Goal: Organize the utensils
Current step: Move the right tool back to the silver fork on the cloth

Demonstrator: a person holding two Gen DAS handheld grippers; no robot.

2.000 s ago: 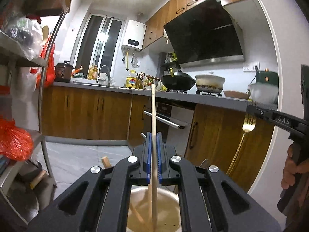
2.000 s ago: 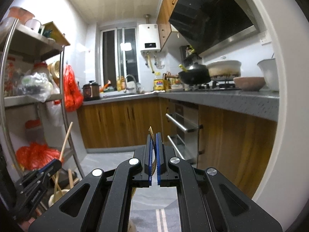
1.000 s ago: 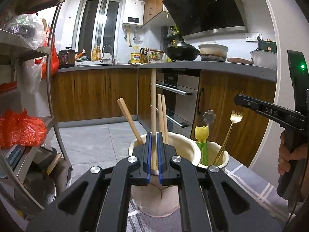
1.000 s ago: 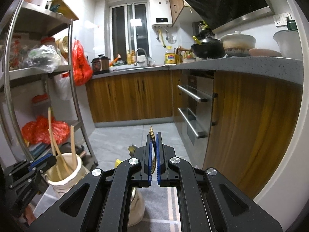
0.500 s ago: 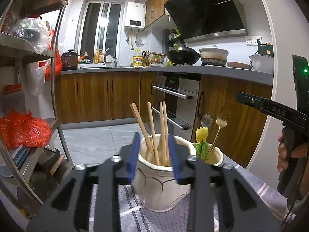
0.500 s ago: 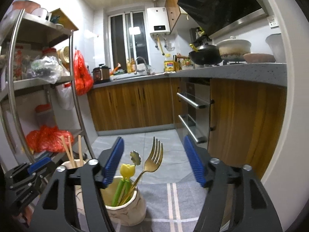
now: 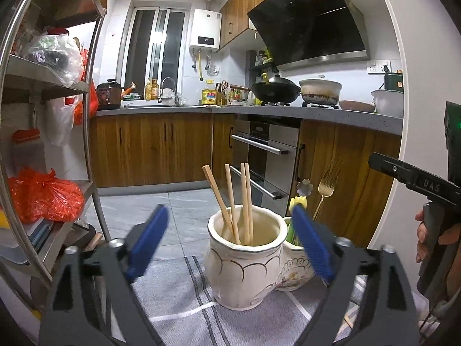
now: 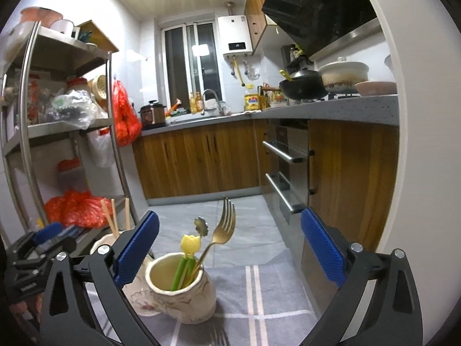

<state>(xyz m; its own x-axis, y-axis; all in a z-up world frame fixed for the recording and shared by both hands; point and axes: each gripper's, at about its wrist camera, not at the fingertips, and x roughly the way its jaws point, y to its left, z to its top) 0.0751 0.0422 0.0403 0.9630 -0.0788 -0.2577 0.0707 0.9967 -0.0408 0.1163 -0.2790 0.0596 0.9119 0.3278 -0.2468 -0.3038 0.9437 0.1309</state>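
Both claws spread wide now. Two seconds back we had the left claw (image 7: 227, 240) clamped on a chopstick and the right claw (image 8: 229, 248) pinching the gold fork; half a second ago the jaws were parting, and now both are fully released and grasp nothing.

Left view, near: striped grey cloth (image 7: 184, 300) on the worktop, the big cream jar (image 7: 243, 271) standing on it. Four chopsticks (image 7: 245, 201) lean inside the jar, tips up.

Just behind, touching the jar: the small flowered pot (image 8: 184, 294). The fork (image 8: 223, 230) now stands in it, tines up, beside a yellow-topped green utensil (image 8: 184, 259) and a flower-ended handle (image 8: 201, 226).

Far: oven (image 7: 266, 158), wooden cabinets, stove with a black wok (image 7: 275, 90), metal shelf rack (image 8: 57, 132) with red bags.

We judge both drops done and the utensils sorted by kind. No loose utensil shows in either view; we cannot tell whether more remain out of sight.
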